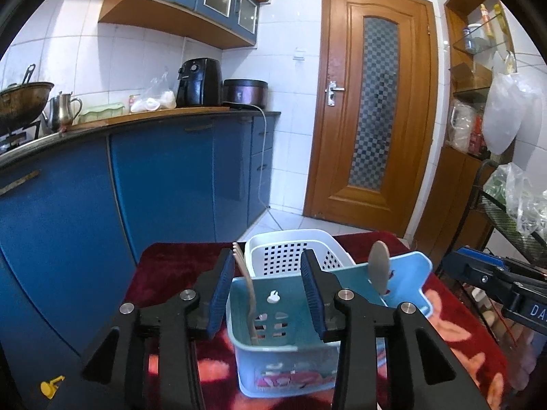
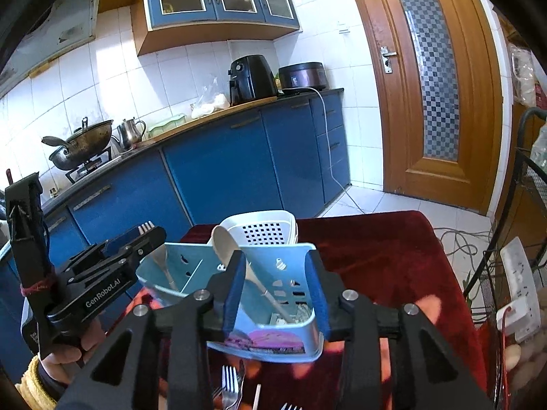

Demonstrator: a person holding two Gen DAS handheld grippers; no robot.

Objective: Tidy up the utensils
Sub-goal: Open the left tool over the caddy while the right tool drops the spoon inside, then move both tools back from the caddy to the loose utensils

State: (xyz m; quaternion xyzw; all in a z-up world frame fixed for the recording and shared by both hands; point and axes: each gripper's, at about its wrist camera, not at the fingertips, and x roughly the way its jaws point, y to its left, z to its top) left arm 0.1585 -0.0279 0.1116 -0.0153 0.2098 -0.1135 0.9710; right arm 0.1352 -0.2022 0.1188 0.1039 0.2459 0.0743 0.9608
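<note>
- Sorting partly done: light blue caddy sits on the red patterned cloth, two compartments, one utensil standing in each.
- Fork stands tines-up in the compartment on the left gripper's side; handle goes down inside, leaning on the wall.
- Spoon stands bowl-up in the other compartment, handle slanting to the floor of it.
- White perforated basket sits just behind the caddy, touching or nearly so; contents not visible.
- Left to do, as a judgement: loose forks and a pale stick-like utensil lie on the cloth in front of the caddy, at the bottom edge of the right wrist view. Another fork tip at the very edge, count unclear.
- Left gripper: jaws partway spread, nothing pinched. Fork's upper part sits just inside the left pad, looks free of it; contact not fully certain. Looks like a release just made.
- Right gripper: jaws partway spread, framing the spoon's compartment; spoon handle runs between the pads but they don't press on it.
- Person's hand with yellow cuff holds the left gripper handle.
- Next call: go for the loose forks on the cloth.
</note>
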